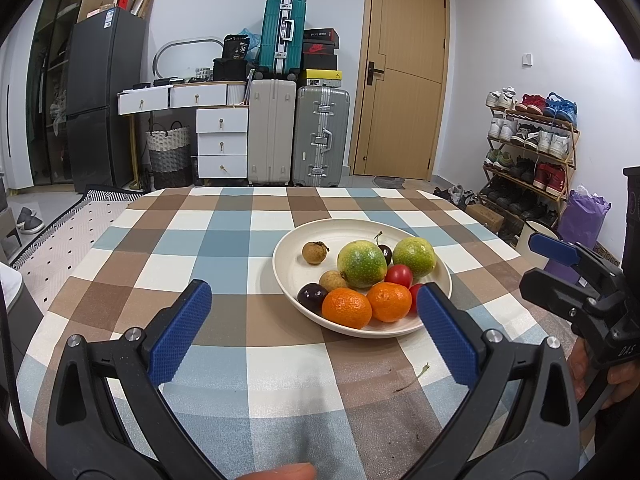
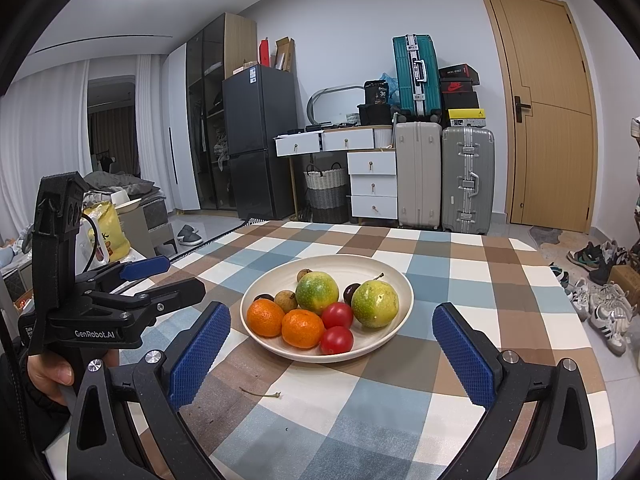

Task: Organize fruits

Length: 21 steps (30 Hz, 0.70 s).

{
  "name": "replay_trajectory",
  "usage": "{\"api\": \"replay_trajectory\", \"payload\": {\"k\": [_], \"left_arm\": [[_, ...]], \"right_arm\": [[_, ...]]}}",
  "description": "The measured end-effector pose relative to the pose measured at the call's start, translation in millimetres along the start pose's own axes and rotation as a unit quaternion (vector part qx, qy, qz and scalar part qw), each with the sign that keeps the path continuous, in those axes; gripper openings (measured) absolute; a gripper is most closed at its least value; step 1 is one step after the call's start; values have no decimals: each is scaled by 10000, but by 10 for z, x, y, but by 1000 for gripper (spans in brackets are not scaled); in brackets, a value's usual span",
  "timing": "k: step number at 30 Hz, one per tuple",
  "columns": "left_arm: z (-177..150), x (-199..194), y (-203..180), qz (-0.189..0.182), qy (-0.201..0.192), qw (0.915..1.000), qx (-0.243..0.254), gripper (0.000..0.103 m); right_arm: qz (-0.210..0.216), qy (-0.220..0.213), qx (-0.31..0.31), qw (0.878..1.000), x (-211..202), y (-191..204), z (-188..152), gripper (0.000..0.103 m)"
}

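Note:
A cream plate (image 1: 288,248) (image 2: 352,268) on the checked tablecloth (image 1: 224,240) holds two green round fruits (image 1: 362,264) (image 2: 317,291), two tangerines (image 1: 347,308) (image 2: 303,328), two red tomatoes (image 2: 337,339), brown longans (image 1: 315,252) and dark cherries (image 1: 312,296). My left gripper (image 1: 314,290) is open just in front of the plate's near-left rim, with nothing between its blue pads (image 1: 182,332). My right gripper (image 2: 330,314) is open too, facing the plate's near rim. Each shows in the other's view, the left gripper (image 2: 182,276) left of the plate and the right gripper (image 1: 528,262) to its right.
A loose stem (image 1: 412,380) (image 2: 260,393) lies on the cloth near me. A hand (image 2: 52,372) holds the left gripper's handle. Beyond the table's far edge stand suitcases (image 1: 296,136), white drawers (image 1: 222,144), a fridge (image 1: 100,108), a door (image 1: 400,80) and a shoe rack (image 1: 528,148).

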<state>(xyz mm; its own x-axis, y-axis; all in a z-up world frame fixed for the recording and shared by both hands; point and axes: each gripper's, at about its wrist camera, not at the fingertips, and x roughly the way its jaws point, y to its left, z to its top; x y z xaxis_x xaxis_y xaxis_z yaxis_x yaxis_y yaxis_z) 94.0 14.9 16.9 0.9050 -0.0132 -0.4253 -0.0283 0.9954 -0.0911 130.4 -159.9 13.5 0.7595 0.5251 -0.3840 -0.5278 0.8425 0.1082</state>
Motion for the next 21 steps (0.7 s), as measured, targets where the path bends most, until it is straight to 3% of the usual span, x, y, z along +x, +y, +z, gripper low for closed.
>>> {"api": "replay_trajectory", "payload": {"k": [21], "left_arm": [[-1,4,-2,24,3,10000,-20,102]], "right_arm": [[-2,3,-16,10000,4,13,-5,103]]}}
